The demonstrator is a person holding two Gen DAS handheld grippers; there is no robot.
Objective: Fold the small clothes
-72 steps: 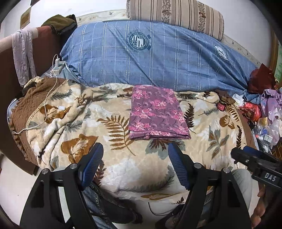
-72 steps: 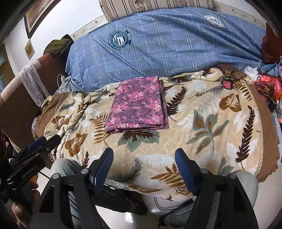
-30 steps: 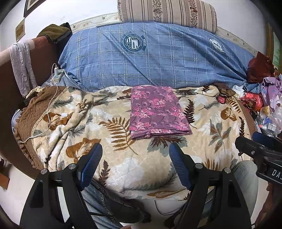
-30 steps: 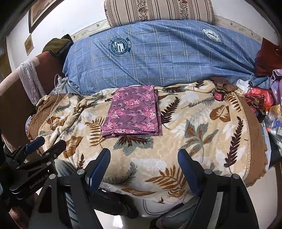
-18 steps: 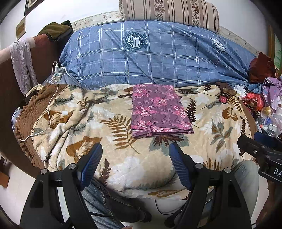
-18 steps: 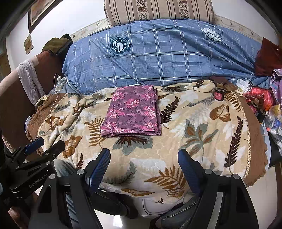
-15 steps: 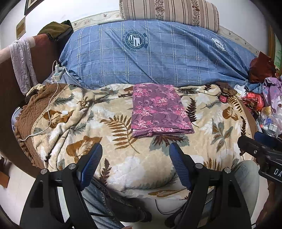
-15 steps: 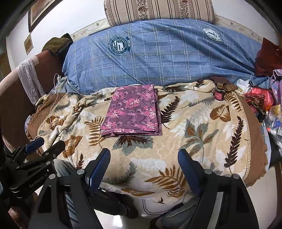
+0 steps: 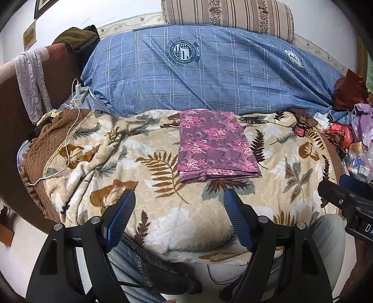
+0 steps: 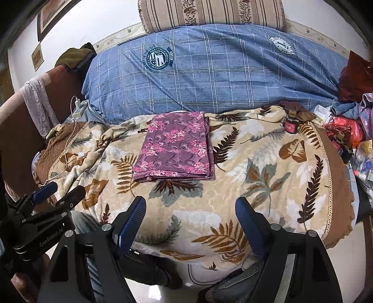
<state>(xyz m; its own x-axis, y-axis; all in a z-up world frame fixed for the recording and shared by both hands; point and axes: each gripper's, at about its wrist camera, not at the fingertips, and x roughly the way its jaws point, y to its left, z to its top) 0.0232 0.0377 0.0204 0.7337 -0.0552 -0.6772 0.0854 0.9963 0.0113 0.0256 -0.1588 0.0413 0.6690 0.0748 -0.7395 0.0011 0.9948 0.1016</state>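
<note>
A purple floral cloth (image 9: 215, 145) lies folded into a flat rectangle on the leaf-print blanket (image 9: 163, 186), just below the blue checked bedding. In the right wrist view the same folded cloth (image 10: 174, 149) sits left of centre. My left gripper (image 9: 179, 209) hovers open over the blanket's near edge, short of the cloth, nothing between its blue pads. My right gripper (image 10: 190, 213) is likewise open and empty, held back from the cloth. Each gripper shows at the side of the other's view: right gripper (image 9: 345, 195), left gripper (image 10: 53, 195).
Blue checked bedding (image 9: 209, 74) and a striped pillow (image 9: 228, 16) fill the back. A white charger cable (image 9: 67, 144) trails over the blanket's left side. A small dark jar (image 10: 291, 125) and a heap of bags and clothes (image 10: 349, 130) crowd the right. A person's jeans-clad knees (image 9: 326, 235) sit under the blanket's edge.
Both views have pulled back a little from the bed since the oldest frames. The folded cloth has not moved, and both grippers stay open.
</note>
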